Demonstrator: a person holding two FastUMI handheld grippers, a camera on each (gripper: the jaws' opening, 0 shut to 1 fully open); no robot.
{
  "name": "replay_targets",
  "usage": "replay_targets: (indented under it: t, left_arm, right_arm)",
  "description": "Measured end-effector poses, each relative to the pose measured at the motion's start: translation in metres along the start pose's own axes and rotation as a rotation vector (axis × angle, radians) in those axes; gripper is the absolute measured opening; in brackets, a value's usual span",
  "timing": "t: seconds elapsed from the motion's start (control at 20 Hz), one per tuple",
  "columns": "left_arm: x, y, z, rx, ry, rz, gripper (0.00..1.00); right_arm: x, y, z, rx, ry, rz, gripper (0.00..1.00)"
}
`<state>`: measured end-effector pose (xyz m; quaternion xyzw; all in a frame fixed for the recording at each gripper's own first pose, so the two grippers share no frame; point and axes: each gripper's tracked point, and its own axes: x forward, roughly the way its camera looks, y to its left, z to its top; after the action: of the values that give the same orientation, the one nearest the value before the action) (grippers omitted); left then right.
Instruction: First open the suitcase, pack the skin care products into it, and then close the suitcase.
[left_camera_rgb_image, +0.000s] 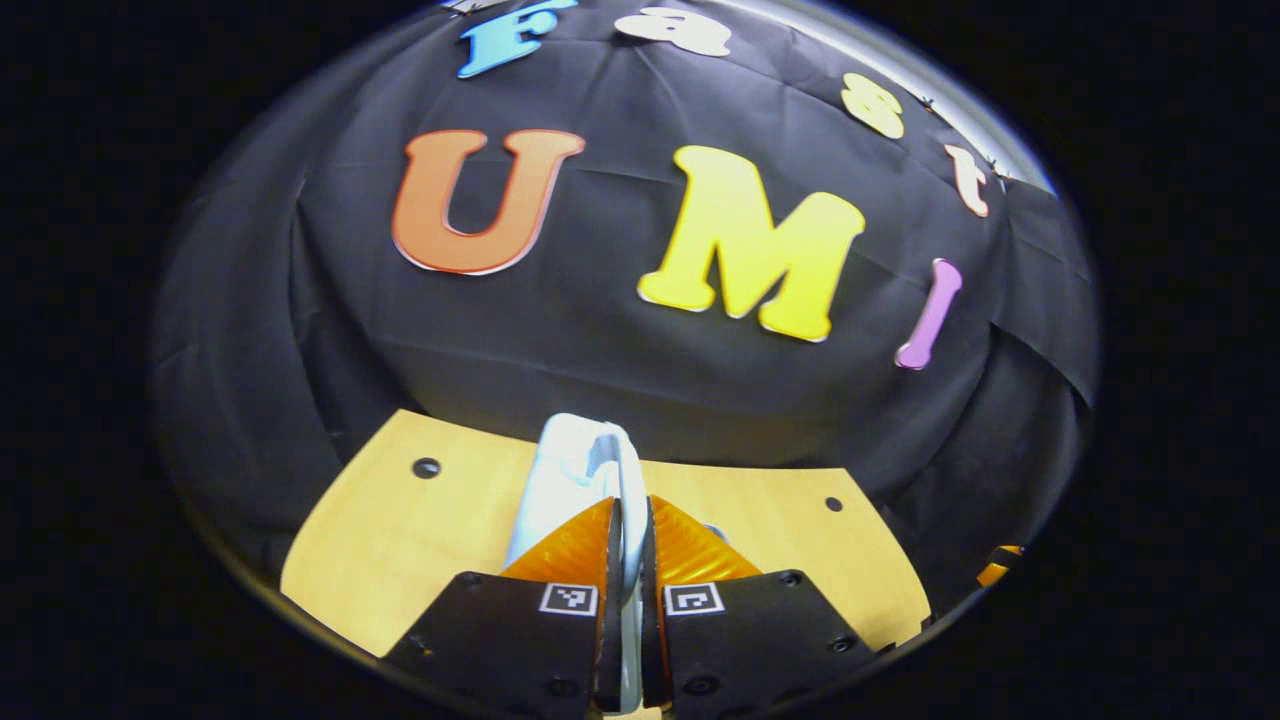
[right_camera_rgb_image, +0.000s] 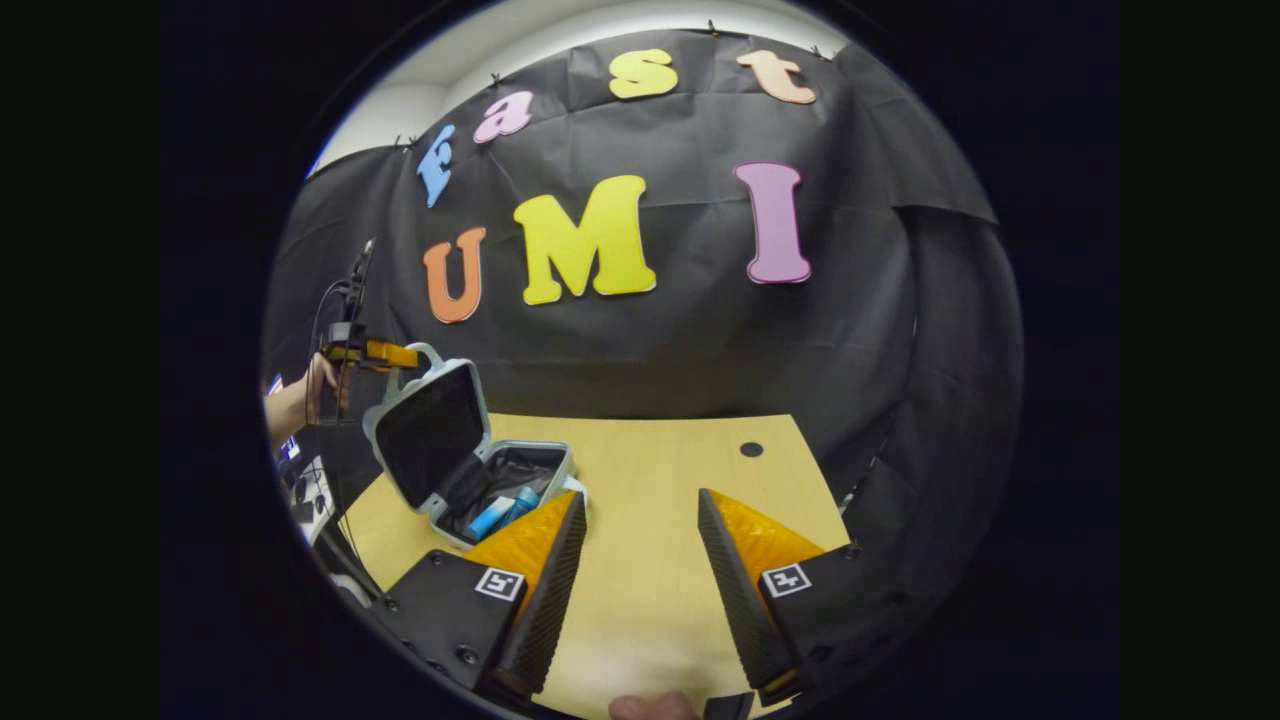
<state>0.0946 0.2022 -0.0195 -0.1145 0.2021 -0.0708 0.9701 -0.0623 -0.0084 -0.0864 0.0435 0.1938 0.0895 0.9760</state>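
The small light-grey suitcase (right_camera_rgb_image: 520, 455) lies open at the table's left side, its dark-lined lid (right_camera_rgb_image: 430, 430) standing upright. Blue skin care bottles (right_camera_rgb_image: 505, 512) rest in its base. In the right gripper view a hand (right_camera_rgb_image: 300, 400) holds my left gripper (right_camera_rgb_image: 375, 353) at the lid's top edge by the handle. The left gripper view shows my left gripper (left_camera_rgb_image: 630, 505) shut on the pale rim of the lid (left_camera_rgb_image: 565, 470). Over the bare wood to the right of the case, my right gripper (right_camera_rgb_image: 640, 545) stands open with nothing between its fingers.
The yellow wooden table (right_camera_rgb_image: 660, 470) has small dark holes (right_camera_rgb_image: 751, 449) near its far edge. Cables and devices (right_camera_rgb_image: 305, 495) sit beyond the table's left edge. A fingertip (right_camera_rgb_image: 650, 708) shows at the bottom of the right gripper view.
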Motion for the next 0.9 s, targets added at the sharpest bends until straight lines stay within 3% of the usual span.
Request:
replay_targets:
  t: [0.25, 0.5, 0.75, 0.9]
  left_arm:
    - [0.039, -0.088, -0.051, 0.068, 0.047, -0.103, 0.1]
    - [0.078, -0.143, -0.112, 0.104, 0.114, -0.149, 0.1]
    - [0.123, -0.166, -0.174, 0.086, 0.206, -0.13, 0.11]
    - [0.134, -0.171, -0.201, 0.155, 0.233, -0.094, 0.11]
  right_arm:
    - [-0.012, -0.032, 0.002, 0.007, -0.006, -0.073, 0.68]
    - [-0.024, -0.055, -0.006, 0.02, 0.018, -0.135, 0.68]
    - [-0.032, -0.072, -0.013, 0.025, 0.037, -0.187, 0.68]
    - [-0.04, -0.085, -0.021, 0.057, 0.062, -0.219, 0.69]
